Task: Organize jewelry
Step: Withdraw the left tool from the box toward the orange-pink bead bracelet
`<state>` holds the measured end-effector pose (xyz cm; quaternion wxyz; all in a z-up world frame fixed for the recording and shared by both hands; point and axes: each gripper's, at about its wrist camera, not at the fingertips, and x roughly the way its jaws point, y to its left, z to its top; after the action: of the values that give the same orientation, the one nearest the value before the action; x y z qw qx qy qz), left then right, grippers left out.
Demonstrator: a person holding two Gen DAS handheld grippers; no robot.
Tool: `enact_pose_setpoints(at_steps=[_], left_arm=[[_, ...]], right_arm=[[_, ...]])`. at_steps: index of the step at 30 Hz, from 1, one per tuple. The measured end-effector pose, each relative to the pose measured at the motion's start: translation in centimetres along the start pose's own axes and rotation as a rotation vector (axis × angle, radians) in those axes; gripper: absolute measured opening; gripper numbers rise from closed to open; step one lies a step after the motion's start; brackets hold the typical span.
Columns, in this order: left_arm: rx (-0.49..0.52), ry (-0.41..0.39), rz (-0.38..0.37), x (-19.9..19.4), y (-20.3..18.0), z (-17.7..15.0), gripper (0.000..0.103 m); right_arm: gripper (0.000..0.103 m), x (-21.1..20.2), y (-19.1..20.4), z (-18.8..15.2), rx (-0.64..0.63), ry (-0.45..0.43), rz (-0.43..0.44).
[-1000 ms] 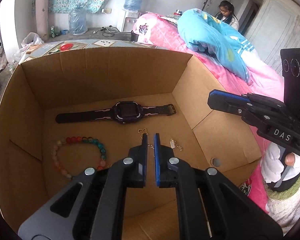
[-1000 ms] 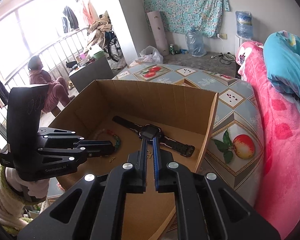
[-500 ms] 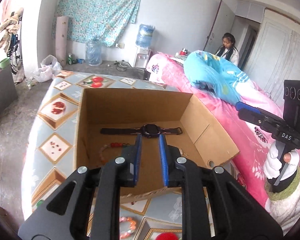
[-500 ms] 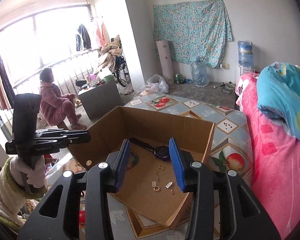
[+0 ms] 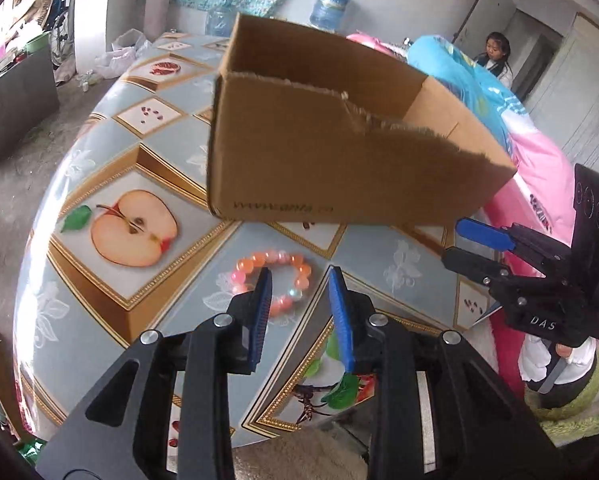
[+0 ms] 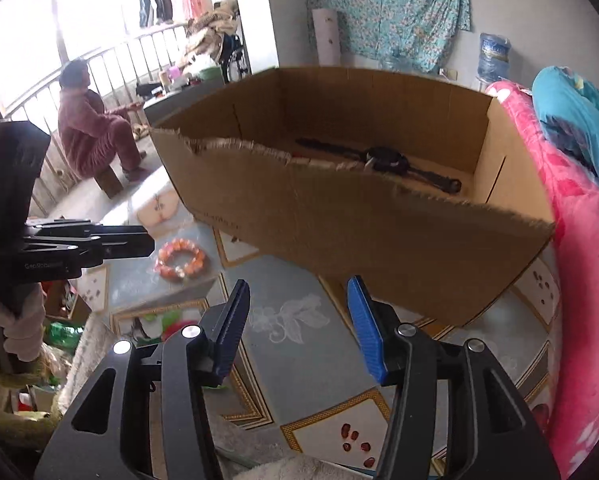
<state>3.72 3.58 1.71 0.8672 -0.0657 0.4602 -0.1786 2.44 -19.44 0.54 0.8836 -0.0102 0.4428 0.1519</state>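
Though it looks light, the orange bead bracelet point(image 5: 273, 280) lying on the bench point(image 5: 171, 152) before the cardboard box point(image 5: 339, 152) is probably slippery and floppy; pinch across one side. Left hand-held gripper point(image 5: 301, 292) hovers spread above it; right hand-held gripper point(image 6: 297, 300) spread, empty.

Not much readable here. The right gripper point(image 5: 475, 246) has "DAS" in pale letters on its black body, seen from the left wrist view. The left gripper point(image 6: 149, 242) carries a faint word on its side, probably "GenRobot" something, too blurry to be sure. The box point(image 5: 339, 168) has upside-down print low on its near wall, looks like a "www" web address, rest unreadable.
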Motion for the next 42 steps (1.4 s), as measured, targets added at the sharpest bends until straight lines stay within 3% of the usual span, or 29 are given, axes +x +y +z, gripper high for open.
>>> enact_pose_setpoints(at_steps=[6,13,20,27,29,31,35,37,42], left_arm=[[0.035,0.033,0.06,2.4,-0.5,-0.1,0.028],[0.021,0.026,0.036,3.3,-0.4,-0.3,0.033],[0.023,0.034,-0.062,4.7,-2.5,0.0,0.034],[-0.012,0.062,-0.233,7.0,-5.2,0.7,0.035],[-0.021,0.064,-0.26,7.3,-5.8,0.8,0.036],[-0.021,0.04,-0.265,6.8,-6.1,0.9,0.045],[-0.036,-0.01,-0.198,4.9,-5.2,0.9,0.053],[-0.059,-0.033,-0.133,3.8,-4.0,0.8,0.061],[-0.121,-0.018,0.054,3.0,-1.4,0.0,0.065]], right_arm=[[0.058,1.6,-1.5,-0.7,0.088,0.039,-0.066],[0.065,2.3,-4.0,-1.1,0.133,0.069,-0.161],[0.071,2.2,-5.9,-1.6,0.169,0.082,-0.224],[0.078,2.0,-8.4,-2.2,0.207,0.086,-0.261],[0.083,2.0,-8.3,-1.4,0.204,0.089,-0.259],[0.088,2.3,-8.6,-1.2,0.199,0.092,-0.241],[0.096,2.4,-8.6,-1.5,0.204,0.085,-0.211],[0.097,2.4,-8.8,-1.6,0.22,0.08,-0.203],[0.097,2.3,-9.3,-1.7,0.219,0.079,-0.185]])
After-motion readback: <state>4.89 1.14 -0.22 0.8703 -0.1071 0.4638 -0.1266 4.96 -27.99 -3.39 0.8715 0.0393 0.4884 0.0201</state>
